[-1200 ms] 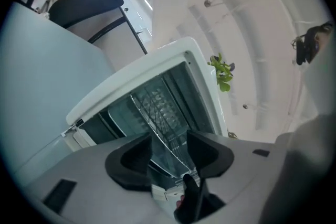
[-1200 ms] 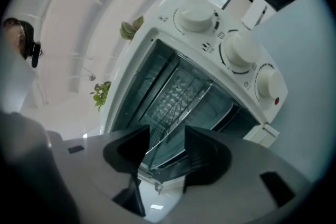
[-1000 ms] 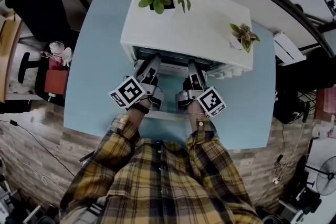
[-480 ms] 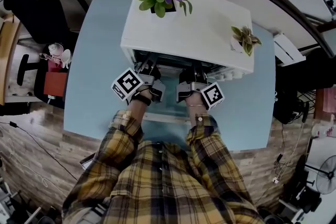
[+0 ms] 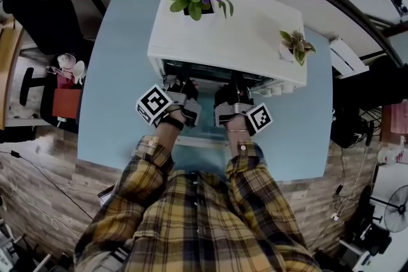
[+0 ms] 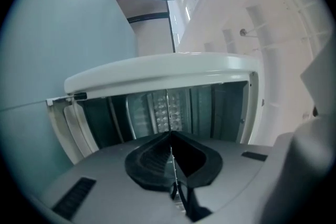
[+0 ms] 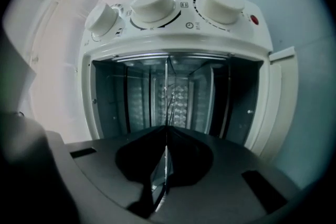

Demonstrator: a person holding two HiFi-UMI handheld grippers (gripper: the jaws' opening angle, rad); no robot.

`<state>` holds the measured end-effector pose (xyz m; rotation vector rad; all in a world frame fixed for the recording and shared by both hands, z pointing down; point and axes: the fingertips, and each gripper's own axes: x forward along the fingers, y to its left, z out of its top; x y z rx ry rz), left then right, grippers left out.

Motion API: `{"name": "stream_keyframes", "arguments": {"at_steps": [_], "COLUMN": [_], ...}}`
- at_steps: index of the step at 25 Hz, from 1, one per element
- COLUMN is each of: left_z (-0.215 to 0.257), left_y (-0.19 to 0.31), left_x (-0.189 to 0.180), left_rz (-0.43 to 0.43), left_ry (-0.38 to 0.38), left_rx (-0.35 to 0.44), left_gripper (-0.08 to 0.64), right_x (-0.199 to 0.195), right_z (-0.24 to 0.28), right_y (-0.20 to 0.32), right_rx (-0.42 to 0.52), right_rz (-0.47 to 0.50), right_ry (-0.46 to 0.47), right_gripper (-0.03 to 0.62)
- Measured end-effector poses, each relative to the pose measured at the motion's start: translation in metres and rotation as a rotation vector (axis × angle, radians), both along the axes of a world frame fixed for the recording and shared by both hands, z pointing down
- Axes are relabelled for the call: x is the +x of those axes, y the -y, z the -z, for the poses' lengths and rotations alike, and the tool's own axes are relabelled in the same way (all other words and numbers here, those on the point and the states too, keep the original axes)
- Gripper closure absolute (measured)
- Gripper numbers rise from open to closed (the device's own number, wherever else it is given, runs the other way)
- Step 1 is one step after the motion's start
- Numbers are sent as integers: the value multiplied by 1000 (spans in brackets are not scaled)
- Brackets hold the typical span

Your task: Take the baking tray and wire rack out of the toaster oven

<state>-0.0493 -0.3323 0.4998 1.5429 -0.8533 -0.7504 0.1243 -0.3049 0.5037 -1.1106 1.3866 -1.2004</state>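
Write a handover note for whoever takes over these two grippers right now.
Left gripper: jaws have just closed, shut on a thin metal edge at the toaster oven mouth.
Right gripper: also just closed, shut on the same kind of edge.
The edge is probably the baking tray; I cannot make out the wire rack separately.
Done: oven open, grip taken.
Left: draw the tray out, then the rack.

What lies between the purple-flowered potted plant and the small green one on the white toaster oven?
Nothing; the head view shows the white toaster oven bare on top there.
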Motion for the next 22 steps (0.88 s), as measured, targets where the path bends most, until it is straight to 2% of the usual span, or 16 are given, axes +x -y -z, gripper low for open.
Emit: {"name": "stream_keyframes", "arguments": {"at_steps": [11,15,18,22], "left_z": [-2,8,5,6], "left_y": [-62,-87,-106,-129], "left_x": [-11,-14,-19,-19], "left_rz": [-41,-52,-75,-63], "left_ry": [-45,-142,-121,-150], "left_rx": [-37,-31,-38,-35], "left_gripper": [557,558,558,558], "right_x": [-11,-19,-22,-24], "right_z": [-2,0,-1,-1], "right_y": [-63,-89,-108,-131], "right_rx": [15,28,33,37], "right_rz": [-33,-30,-20,0], "right_ry": [35,31,30,47], "right_gripper": [580,580,580,580]}}
